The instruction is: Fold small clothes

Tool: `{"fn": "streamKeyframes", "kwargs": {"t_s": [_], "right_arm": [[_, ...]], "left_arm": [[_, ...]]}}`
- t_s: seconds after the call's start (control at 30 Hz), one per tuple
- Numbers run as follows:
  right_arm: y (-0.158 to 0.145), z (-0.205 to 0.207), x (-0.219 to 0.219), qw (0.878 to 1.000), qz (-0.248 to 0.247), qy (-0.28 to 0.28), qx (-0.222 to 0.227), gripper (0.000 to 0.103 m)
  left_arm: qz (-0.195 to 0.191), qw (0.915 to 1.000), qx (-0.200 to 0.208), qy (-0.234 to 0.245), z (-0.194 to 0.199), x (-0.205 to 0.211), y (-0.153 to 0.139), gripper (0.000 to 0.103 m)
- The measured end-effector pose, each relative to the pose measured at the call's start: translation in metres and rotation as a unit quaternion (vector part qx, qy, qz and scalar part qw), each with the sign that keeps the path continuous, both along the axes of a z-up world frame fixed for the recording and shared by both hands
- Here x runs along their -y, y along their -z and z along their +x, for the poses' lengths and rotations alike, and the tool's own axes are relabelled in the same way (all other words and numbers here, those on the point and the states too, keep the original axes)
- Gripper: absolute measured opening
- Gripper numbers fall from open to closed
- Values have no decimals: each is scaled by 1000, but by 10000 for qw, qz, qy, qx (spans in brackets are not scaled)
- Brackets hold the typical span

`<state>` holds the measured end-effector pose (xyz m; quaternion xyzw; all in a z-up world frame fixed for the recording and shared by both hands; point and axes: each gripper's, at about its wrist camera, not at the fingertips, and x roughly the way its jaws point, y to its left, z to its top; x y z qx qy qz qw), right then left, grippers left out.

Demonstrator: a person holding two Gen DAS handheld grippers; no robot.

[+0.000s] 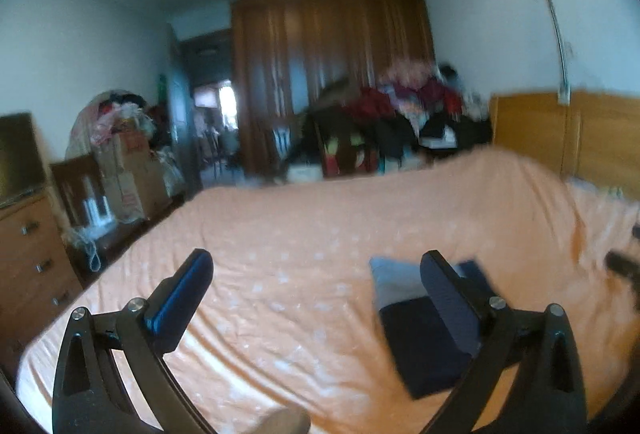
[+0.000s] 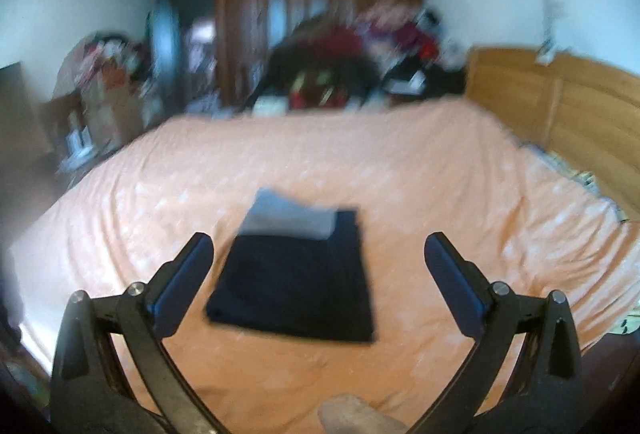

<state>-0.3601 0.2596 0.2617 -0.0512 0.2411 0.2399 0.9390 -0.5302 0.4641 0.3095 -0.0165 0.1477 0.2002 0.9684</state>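
Observation:
A dark navy folded garment (image 2: pixel 296 282) lies flat on the orange bedspread (image 2: pixel 420 174), with a light grey folded piece (image 2: pixel 288 218) on its far end. My right gripper (image 2: pixel 318 254) hovers above it, open, jaws spread wide to either side of the cloth and holding nothing. In the left wrist view the same navy garment (image 1: pixel 420 342) and grey piece (image 1: pixel 394 280) lie to the right, partly behind the right finger. My left gripper (image 1: pixel 316 270) is open and empty over bare bedspread (image 1: pixel 280 234). Both views are motion-blurred.
A wooden headboard (image 2: pixel 560 102) runs along the right. Behind the bed stand a brown wardrobe (image 1: pixel 332 70) and a heap of clothes (image 1: pixel 400 106). A chest of drawers (image 1: pixel 28 258) and bags (image 1: pixel 120 138) stand at the left. A dark object (image 1: pixel 620 264) shows at the right edge.

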Motion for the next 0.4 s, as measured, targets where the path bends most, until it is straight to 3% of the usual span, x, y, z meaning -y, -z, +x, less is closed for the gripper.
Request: {"fn": "streamKeyframes", "kwargs": {"t_s": [0.03, 0.07, 0.13, 0.27, 0.4], "right_arm": [[4, 1, -6, 9998, -151, 8, -93, 103], [9, -1, -13, 9990, -404, 152, -95, 103], [13, -5, -19, 9976, -633, 242, -104, 103], [23, -7, -10, 9973, -431, 311, -501, 103], [21, -13, 2, 9973, -322, 378, -535, 103]], "left_arm": [[-374, 9985, -224, 322, 5, 1, 3, 103], [-494, 9972, -334, 441, 7, 4, 6, 103], [-364, 9975, -464, 394, 9, 18, 15, 103], [-893, 9904, -843, 639, 23, 31, 35, 103], [-1114, 9856, -1024, 748, 32, 49, 49, 103]]}}
